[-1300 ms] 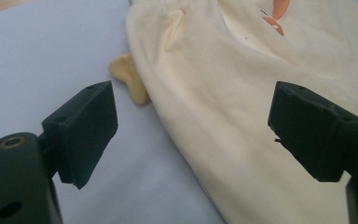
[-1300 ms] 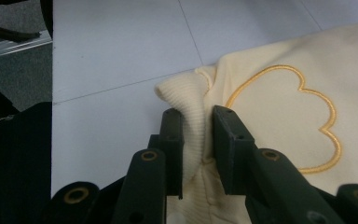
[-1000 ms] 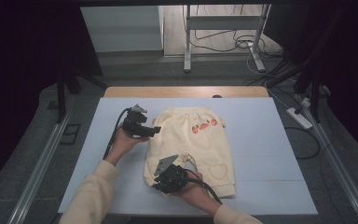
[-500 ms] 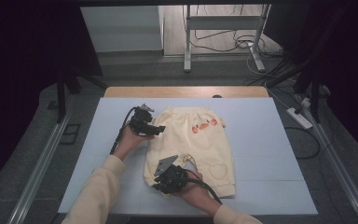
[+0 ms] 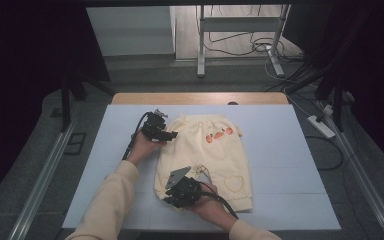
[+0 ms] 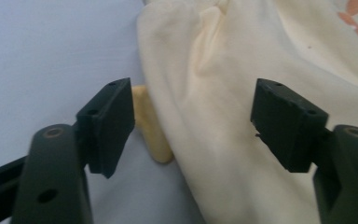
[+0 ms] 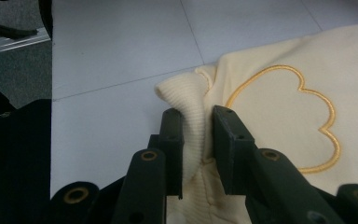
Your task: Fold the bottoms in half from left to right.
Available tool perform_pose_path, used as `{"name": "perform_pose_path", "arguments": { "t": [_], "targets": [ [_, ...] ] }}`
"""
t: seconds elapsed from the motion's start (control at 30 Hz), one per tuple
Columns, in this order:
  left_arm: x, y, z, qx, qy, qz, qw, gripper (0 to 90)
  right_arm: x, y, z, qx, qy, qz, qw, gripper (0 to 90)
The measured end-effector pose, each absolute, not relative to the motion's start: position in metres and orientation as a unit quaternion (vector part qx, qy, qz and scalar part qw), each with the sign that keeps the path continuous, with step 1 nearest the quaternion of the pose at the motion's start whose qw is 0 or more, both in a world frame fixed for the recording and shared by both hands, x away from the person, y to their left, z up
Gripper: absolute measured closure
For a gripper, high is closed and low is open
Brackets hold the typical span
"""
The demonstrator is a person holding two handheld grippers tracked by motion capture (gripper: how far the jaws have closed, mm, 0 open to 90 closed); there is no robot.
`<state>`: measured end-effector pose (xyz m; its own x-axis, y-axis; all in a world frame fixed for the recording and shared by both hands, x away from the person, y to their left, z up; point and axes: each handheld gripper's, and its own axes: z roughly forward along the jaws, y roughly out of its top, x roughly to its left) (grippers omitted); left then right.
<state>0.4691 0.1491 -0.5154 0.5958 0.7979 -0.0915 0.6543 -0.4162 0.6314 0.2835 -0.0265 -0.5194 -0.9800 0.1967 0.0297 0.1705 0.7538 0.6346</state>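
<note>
Pants [image 5: 207, 152] spread flat mid-counter [image 5: 290, 150], waist toward far edge. Right claw [image 7: 198, 140] pinching ribbed cuff [image 7: 189, 100] near front edge, anchoring cloth. Left claw [image 6: 193, 123] half-wide, just been closing, straddling waist edge unpinched, likely for fold.

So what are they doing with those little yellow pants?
A person is working on a pair of pale yellow pants that lie on a white table, with a gripper in each hand. The right gripper is pinching the ribbed cuff of one leg, next to a stitched heart outline. The left gripper is at the waist edge; its jaws have just been closing around the cloth but aren't pressing it yet. It looks like they are getting ready to fold or straighten the pants.
</note>
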Motion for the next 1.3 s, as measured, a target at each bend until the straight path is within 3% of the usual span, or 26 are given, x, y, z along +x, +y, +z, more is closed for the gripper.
{"name": "perform_pose_path", "arguments": {
  "t": [0.27,0.33,0.47,0.53,1.3],
  "targets": [
    [0.477,0.155,-0.528,0.831,0.452,0.090,0.311,40.5,0.283,-0.027,-0.519,0.098,0.936,0.336,0.020,73.7],
    [0.478,0.157,-0.530,0.830,0.453,0.080,0.314,47.5,0.284,-0.027,-0.519,0.097,0.937,0.335,0.020,73.7],
    [0.478,0.159,-0.529,0.834,0.444,0.058,0.322,73.2,0.284,-0.027,-0.519,0.097,0.936,0.337,0.018,73.7],
    [0.477,0.157,-0.528,0.837,0.439,0.057,0.320,79.5,0.284,-0.027,-0.519,0.097,0.937,0.336,0.019,73.7],
    [0.467,0.164,-0.491,0.829,0.414,0.054,0.373,82.3,0.282,-0.030,-0.510,0.096,0.925,0.367,0.017,74.2]
  ]
}}
